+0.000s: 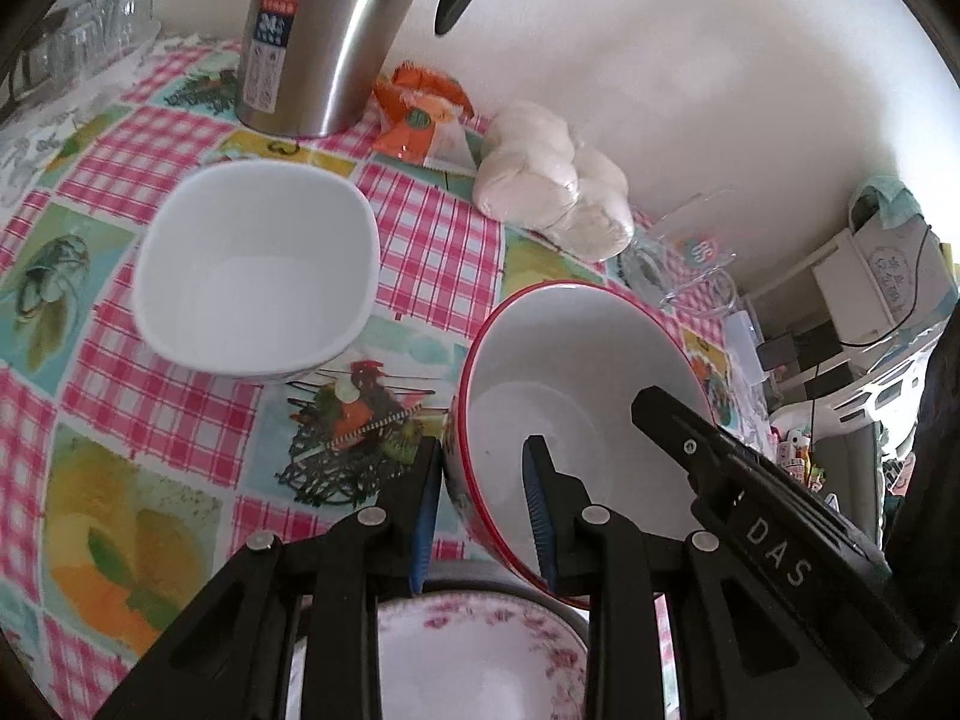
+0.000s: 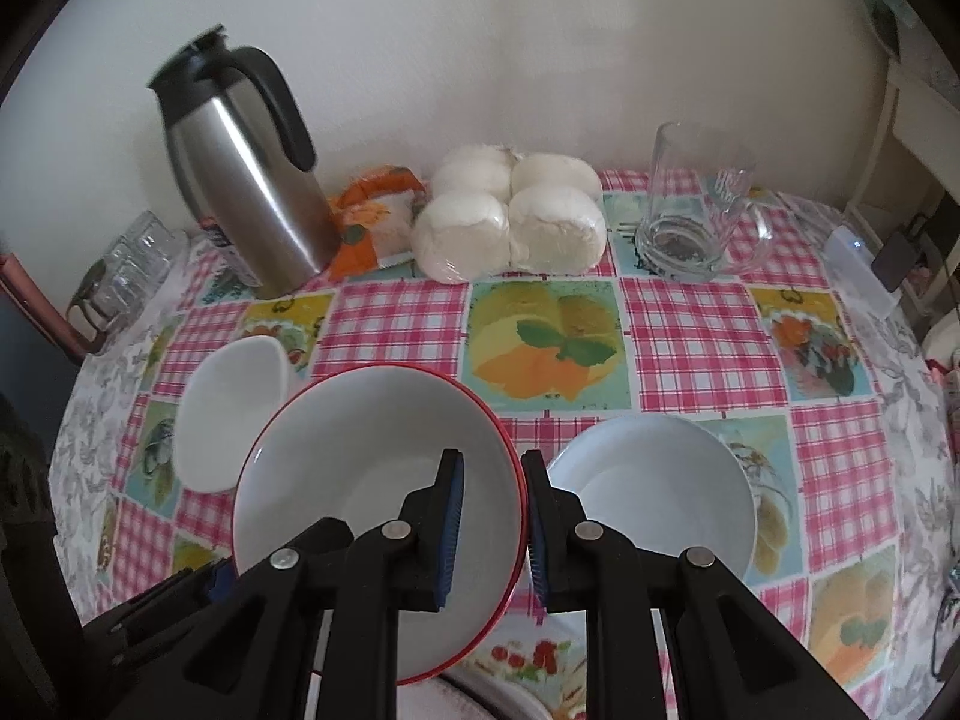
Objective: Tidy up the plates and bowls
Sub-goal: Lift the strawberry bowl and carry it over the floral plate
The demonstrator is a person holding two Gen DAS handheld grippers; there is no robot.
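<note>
Two grippers on one bowl. Far left, against the wall: a cluster of glass jars (image 2: 129, 267), well apart from the work. Next along: steel jug (image 2: 240, 180), orange packet (image 2: 366, 222), bag of white buns (image 2: 510, 222) and glass mug (image 2: 696, 204). All lined up along the far edge of the checked tablecloth (image 2: 690, 330), probably pushed back to leave the near half free for crockery. Nearer, on the left, a white square bowl (image 1: 258, 264), upright, alone, untouched.

Centre: red-rimmed bowl (image 1: 576, 372), lifted clear of the cloth and tilted rather than level. Left gripper (image 1: 483, 516) straddling its left wall, one blue pad outside and one inside, jaws pinching the ceramic. Right gripper (image 2: 493, 528) doing likewise on the right rim, jaws closed onto the wall between them. Gripped from both sides, most likely for steadiness: smooth glazed wall, prone to swinging under a single pinch. Directly beneath, close to the near edge, a pink-flowered dish (image 1: 480, 648), only partly in view. Judged the probable landing spot for nesting; contact between the two impossible to tell.

Right of the held bowl: white shallow plate (image 2: 654, 492), flat on the cloth, just beside the right gripper's outer finger, not yet stacked. Next move, by judgement: level the bowl, lower it evenly, release both pinches together. Risks: the rim slipping from the pads, or clipping the dish below.
</note>
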